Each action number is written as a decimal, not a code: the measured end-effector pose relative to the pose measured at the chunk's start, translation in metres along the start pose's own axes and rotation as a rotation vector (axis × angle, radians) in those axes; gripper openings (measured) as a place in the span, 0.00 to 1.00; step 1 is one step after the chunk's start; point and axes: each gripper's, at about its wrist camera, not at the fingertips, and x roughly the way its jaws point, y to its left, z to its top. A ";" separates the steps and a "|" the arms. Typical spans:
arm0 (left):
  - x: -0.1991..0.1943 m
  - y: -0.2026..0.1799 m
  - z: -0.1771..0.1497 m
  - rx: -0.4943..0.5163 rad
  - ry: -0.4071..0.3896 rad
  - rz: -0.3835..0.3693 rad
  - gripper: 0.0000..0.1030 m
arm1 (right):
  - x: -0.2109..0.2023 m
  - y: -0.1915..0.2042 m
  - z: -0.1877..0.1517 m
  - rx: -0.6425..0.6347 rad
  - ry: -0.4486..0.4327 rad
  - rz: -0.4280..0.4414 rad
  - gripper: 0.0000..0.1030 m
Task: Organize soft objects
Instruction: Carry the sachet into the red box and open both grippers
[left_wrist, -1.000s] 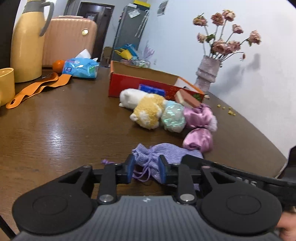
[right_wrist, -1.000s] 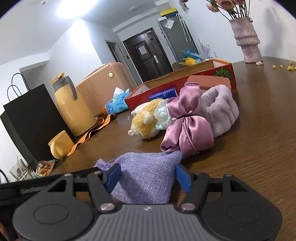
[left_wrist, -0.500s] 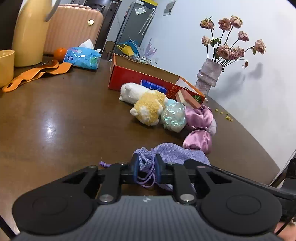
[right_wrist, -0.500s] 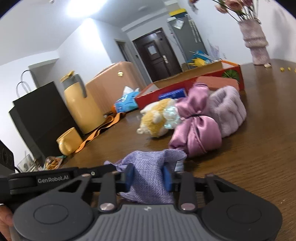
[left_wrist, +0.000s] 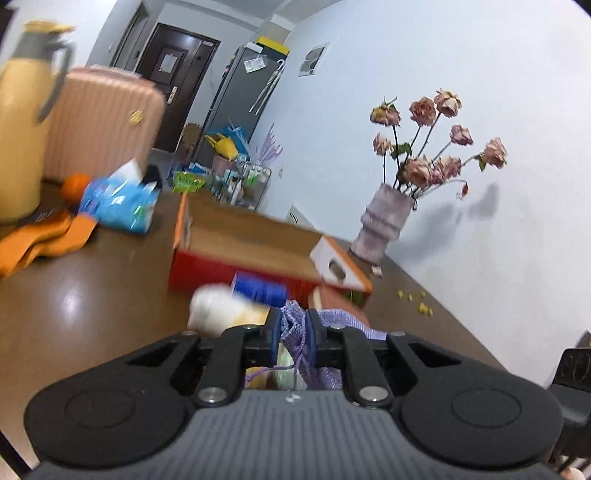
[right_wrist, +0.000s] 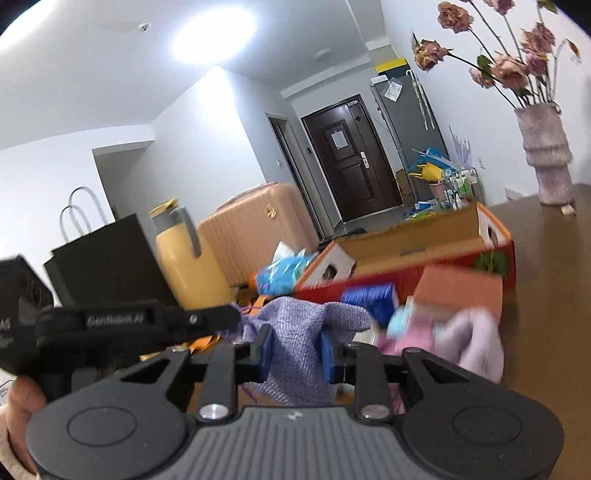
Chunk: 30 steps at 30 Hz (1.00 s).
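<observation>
My left gripper (left_wrist: 292, 334) is shut on the drawstring neck of a lilac woven pouch (left_wrist: 334, 319). My right gripper (right_wrist: 297, 350) is shut on the other end of the same pouch (right_wrist: 295, 332), held up off the table. An open red cardboard box (left_wrist: 243, 254) lies just ahead; it also shows in the right wrist view (right_wrist: 424, 258). A white-and-yellow plush (left_wrist: 218, 306) and a blue item (left_wrist: 260, 290) lie in front of the box. A lilac fluffy band (right_wrist: 476, 343) and a pink satin piece (right_wrist: 417, 332) lie to the right, blurred.
A vase of dried roses (left_wrist: 388, 218) stands at the back right of the brown table (left_wrist: 92, 295). A yellow thermos (left_wrist: 22, 122), orange strap (left_wrist: 44, 236), blue tissue pack (left_wrist: 118, 201) and an orange (left_wrist: 75, 184) lie at the left. A black bag (right_wrist: 107, 258) stands beyond.
Both grippers closed on the lilac pouch, then lifted it off the table and moved it forward toward the red box. The view is now blurred by motion.
</observation>
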 end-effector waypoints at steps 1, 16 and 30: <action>0.013 -0.003 0.013 0.007 -0.002 -0.003 0.14 | 0.009 -0.006 0.016 -0.014 0.002 -0.010 0.25; 0.323 -0.006 0.140 -0.004 0.160 0.050 0.12 | 0.240 -0.162 0.190 -0.145 0.251 -0.171 0.24; 0.408 0.028 0.116 0.048 0.343 0.137 0.35 | 0.320 -0.229 0.186 -0.146 0.398 -0.364 0.59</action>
